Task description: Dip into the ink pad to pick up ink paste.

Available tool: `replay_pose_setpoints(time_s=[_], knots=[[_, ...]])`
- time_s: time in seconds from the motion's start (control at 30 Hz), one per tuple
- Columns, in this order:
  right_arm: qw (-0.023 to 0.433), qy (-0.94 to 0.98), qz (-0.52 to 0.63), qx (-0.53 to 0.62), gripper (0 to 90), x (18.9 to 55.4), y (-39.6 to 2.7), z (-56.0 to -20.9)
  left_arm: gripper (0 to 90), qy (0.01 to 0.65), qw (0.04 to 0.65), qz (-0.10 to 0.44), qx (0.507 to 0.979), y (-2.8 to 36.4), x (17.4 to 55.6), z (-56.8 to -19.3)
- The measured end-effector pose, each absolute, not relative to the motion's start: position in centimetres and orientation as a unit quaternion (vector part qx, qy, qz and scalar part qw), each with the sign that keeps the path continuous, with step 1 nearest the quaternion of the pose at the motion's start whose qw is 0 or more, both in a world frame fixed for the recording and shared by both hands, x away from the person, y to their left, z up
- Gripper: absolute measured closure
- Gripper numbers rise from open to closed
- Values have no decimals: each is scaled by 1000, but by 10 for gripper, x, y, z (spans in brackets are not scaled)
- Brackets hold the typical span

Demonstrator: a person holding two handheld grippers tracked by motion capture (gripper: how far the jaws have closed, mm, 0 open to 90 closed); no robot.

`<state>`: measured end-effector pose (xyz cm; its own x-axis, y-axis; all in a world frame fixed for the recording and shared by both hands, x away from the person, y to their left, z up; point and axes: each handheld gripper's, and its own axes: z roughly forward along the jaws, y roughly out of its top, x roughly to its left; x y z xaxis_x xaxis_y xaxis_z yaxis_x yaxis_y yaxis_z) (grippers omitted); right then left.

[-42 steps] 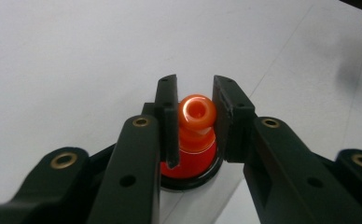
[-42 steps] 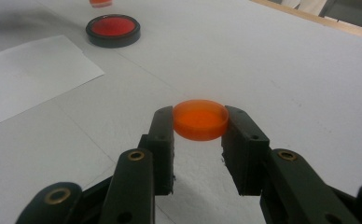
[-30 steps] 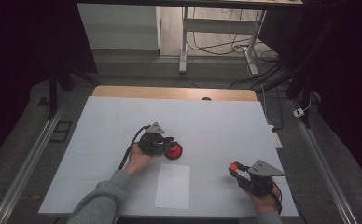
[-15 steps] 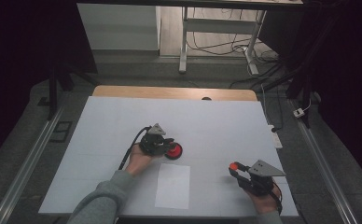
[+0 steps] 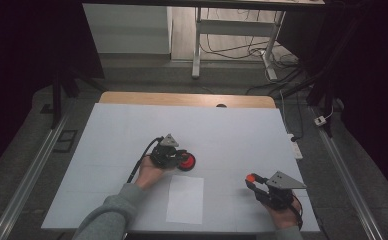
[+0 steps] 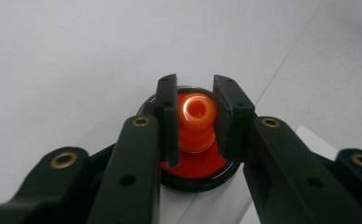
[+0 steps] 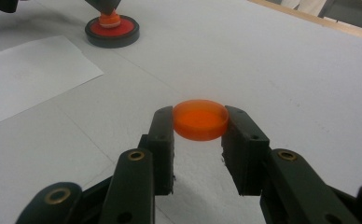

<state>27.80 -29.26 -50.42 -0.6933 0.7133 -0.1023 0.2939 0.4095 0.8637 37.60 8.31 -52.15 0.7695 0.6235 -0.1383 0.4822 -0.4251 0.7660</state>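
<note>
A round red pad in a black rim (image 5: 186,162) lies near the middle of the white table, with an orange ribbed knob (image 6: 197,122) standing on it. My left gripper (image 5: 178,159) (image 6: 195,119) is shut on that knob, one jaw on each side. At the front right my right gripper (image 5: 250,181) (image 7: 200,122) is shut on a flat orange disc (image 7: 200,119) (image 5: 251,177) and holds it just above the table. The red pad (image 7: 112,31) with the left gripper on it also sits far off at the upper left of the right gripper view.
A white sheet of paper (image 5: 185,199) lies at the front between the two hands. The table's wooden far edge (image 5: 182,99) is behind. A white power strip (image 5: 293,145) lies off the table's right edge, with table legs and cables on the floor beyond.
</note>
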Motion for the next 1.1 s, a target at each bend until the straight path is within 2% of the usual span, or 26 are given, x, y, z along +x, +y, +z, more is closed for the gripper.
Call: replay_pose_setpoints(time_s=[0.5, 1.1], knots=[[240, 805, 444, 313, 647, 277, -292, -503, 729, 316, 419, 111, 844, 81, 369, -525], [241, 802, 448, 313, 647, 277, -293, -502, 731, 315, 418, 117, 844, 79, 368, -526]])
